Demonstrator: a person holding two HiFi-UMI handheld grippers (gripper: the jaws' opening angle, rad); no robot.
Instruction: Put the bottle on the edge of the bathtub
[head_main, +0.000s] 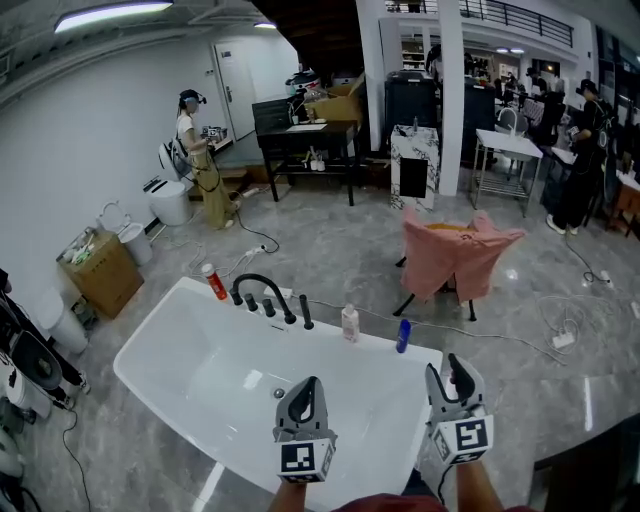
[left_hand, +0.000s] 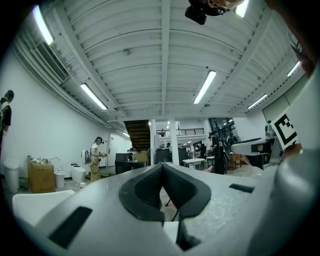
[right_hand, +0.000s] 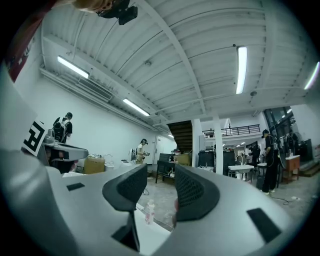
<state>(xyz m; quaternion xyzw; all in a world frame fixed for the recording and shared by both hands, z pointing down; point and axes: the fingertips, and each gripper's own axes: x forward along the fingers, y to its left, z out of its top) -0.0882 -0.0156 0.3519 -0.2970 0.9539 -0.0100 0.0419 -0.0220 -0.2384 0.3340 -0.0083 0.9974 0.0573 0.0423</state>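
The person stands at the near end of the white bathtub (head_main: 155, 325), with both tools raised over the near rim and pointing toward the far side.

The left tongs (head_main: 305, 386) are closed, the two dark pads meeting at their tips, and nothing is between them. The right tongs (head_main: 445, 372) stand open with a clear gap and also hold nothing. In the right gripper view, a pale bottle (right_hand: 149, 211) shows through this gap, but it is far away and the pads do not touch it.

Three bottles stand upright along the far edge of the bathtub:
- a red bottle (head_main: 214, 282) at the left, just beside the black faucet (head_main: 262, 290);
- the pale bottle (head_main: 350, 323) near the middle of the edge;
- a blue bottle (head_main: 403, 335) a little to the right of the pale one.

All three rest on the flat rim, not in the basin, probably because the rim is the only level place beside the faucet. Which one is the task's bottle I cannot tell. Since no bottle is in the tongs and all three are on the edge, I judge that the placing is either finished or not yet begun. The open right tongs, aimed toward the pale bottle, seem ready for a grasp.
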